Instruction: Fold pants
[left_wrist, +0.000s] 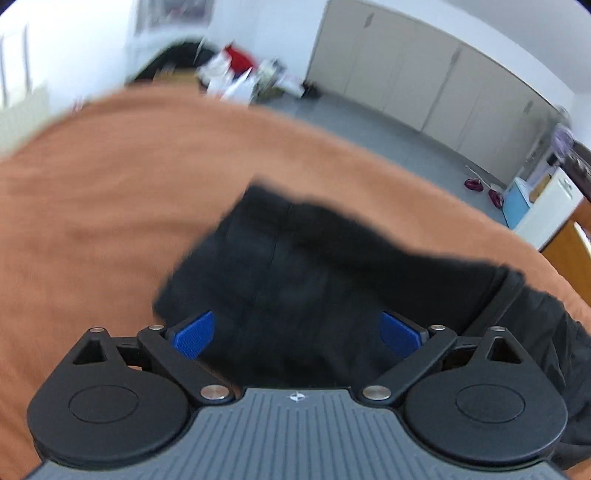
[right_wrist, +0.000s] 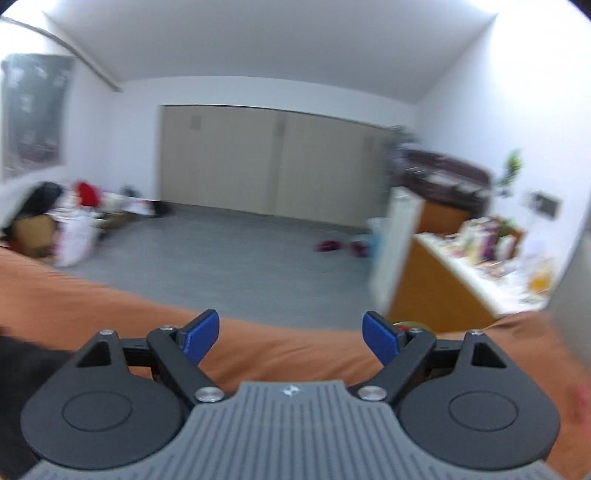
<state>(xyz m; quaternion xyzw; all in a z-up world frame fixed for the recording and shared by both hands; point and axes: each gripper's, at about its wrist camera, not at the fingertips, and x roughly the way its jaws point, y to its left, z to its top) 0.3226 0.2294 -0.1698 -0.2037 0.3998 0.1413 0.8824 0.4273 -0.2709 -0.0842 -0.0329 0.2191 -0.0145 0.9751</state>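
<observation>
Black pants (left_wrist: 303, 273) lie in a folded heap on an orange bed cover (left_wrist: 110, 192), filling the middle and right of the left wrist view. My left gripper (left_wrist: 297, 334) is open and empty, hovering just above the near part of the pants. My right gripper (right_wrist: 291, 338) is open and empty, raised over the orange cover (right_wrist: 295, 350) and pointing out across the room. A dark patch of the pants (right_wrist: 22, 365) shows at the far left edge of the right wrist view.
Beyond the bed is grey floor (right_wrist: 229, 262) with beige closet doors (right_wrist: 273, 166) at the far wall. Bags and clutter (right_wrist: 74, 225) sit at the left. A wooden counter with items (right_wrist: 476, 266) stands at the right.
</observation>
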